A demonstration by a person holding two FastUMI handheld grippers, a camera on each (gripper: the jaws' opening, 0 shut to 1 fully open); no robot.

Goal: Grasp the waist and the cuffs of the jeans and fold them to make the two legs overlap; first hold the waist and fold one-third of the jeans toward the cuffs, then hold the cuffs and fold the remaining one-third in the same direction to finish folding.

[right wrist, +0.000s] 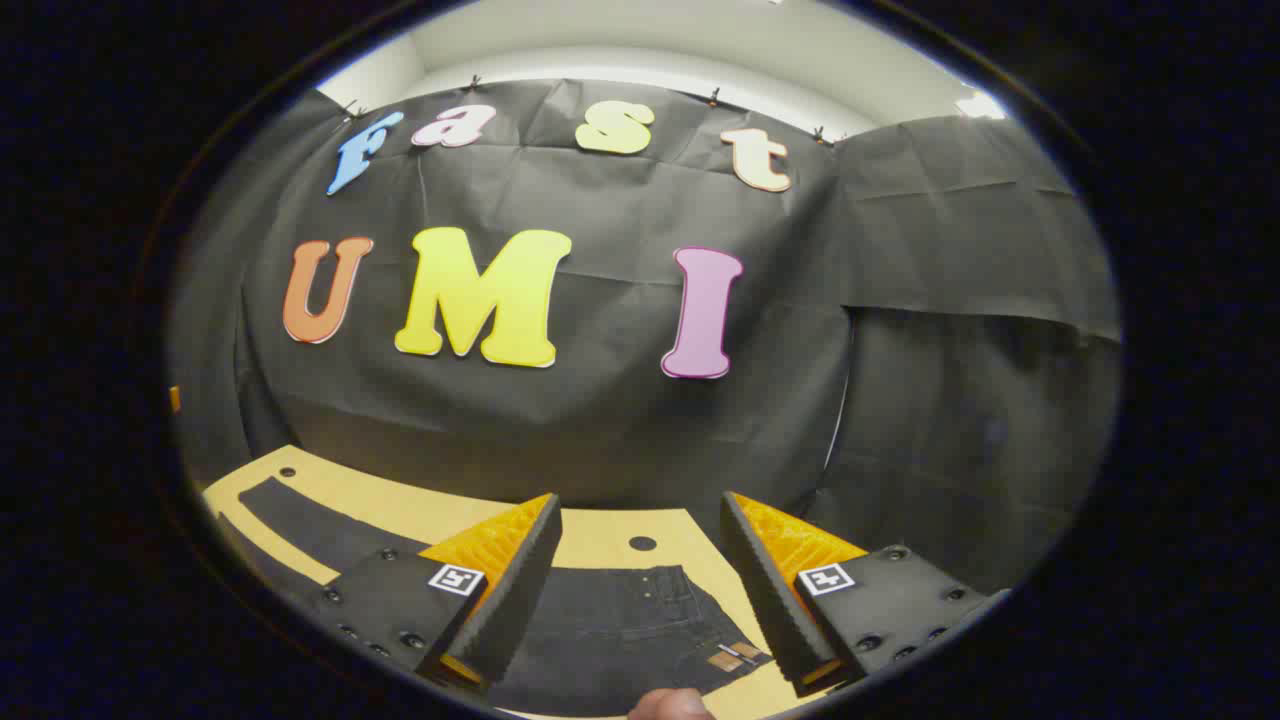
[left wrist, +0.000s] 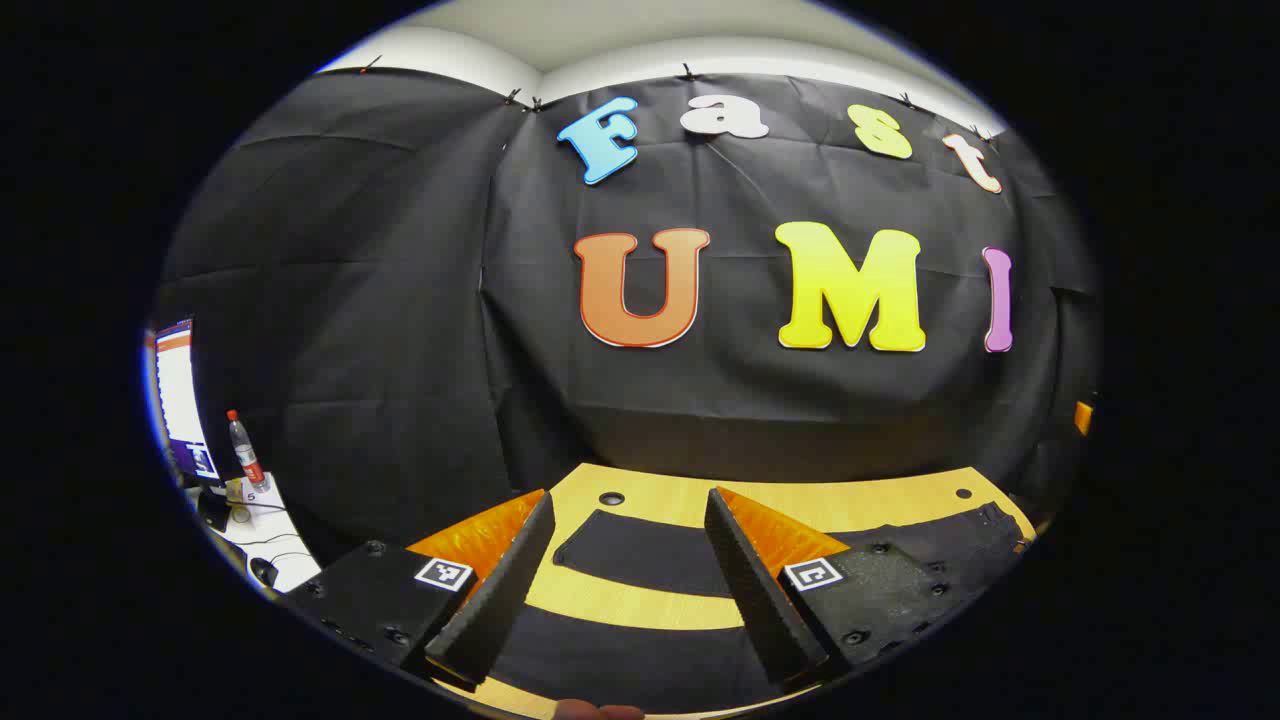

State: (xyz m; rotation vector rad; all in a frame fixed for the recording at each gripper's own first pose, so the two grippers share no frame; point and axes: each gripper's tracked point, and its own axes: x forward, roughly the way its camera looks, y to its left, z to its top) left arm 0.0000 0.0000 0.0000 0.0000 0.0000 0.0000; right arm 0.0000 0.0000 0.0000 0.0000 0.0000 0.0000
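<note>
Dark jeans (right wrist: 620, 625) lie spread on a yellow tabletop (left wrist: 850, 505) before black cloth walls (right wrist: 950, 400); both grippers' jaws stand apart, holding nothing.

Recording booth inside a lab or office: black cloth wall (left wrist: 400, 300) clipped up around a wooden surface (left wrist: 780, 500); monitor (left wrist: 178, 400), bottle (left wrist: 245, 452) and cables seen on a side desk (left wrist: 270, 545).

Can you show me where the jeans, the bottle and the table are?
jeans (right wrist: 620, 620), right gripper view, the waist end.
bottle (left wrist: 245, 452), left gripper view, its body.
table (left wrist: 640, 605), left gripper view, bare wood between the legs.
</note>
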